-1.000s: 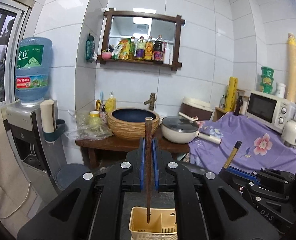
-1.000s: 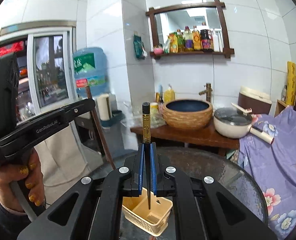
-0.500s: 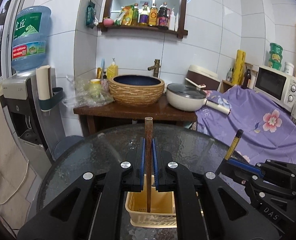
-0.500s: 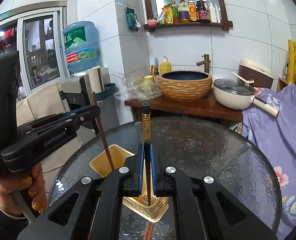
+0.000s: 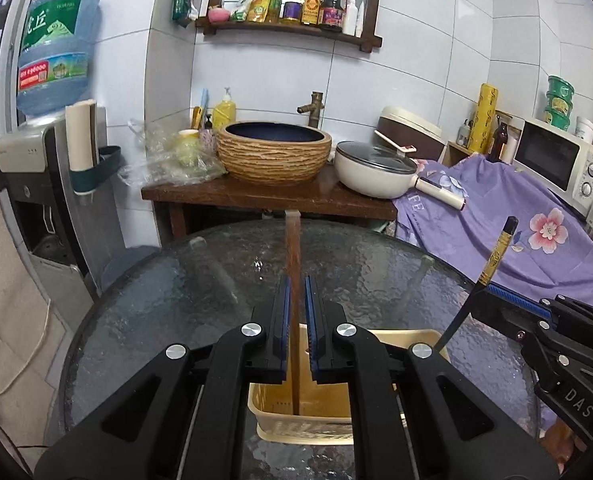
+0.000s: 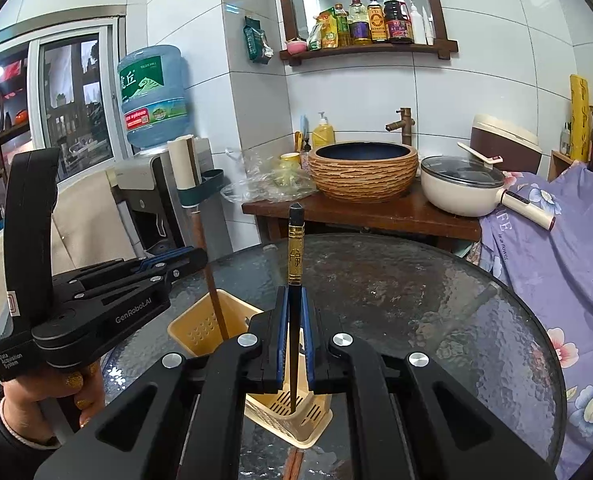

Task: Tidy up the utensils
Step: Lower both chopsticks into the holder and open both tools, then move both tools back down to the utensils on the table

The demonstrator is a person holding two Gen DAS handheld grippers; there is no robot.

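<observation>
I am holding my left gripper with its jaws closed tight on a brown chopstick. The stick is standing upright between the blue pads, and its lower end is dipping into the yellow basket directly below. My left hand is wrapping around that gripper's handle, seen at the edge of the right wrist view.

My right gripper is just beginning to part its jaws, only by a sliver, with the black chopstick standing between the pads. Its gold-banded top is rising above the jaws, and its tip is reaching down to the slotted floor of the basket, in a different compartment from the brown one. I cannot tell whether either tip is resting on the bottom.

The basket is sitting on the round glass desk, near its front edge, under both grippers.

Beyond the glass, a wooden desk is carrying a woven basin and a cream pan with a glass lid. A purple flowered cloth is draping over furniture to the right, with a microwave on it. A water dispenser bottle is standing to the left, and a wall shelf of bottles is hanging above the basin.
</observation>
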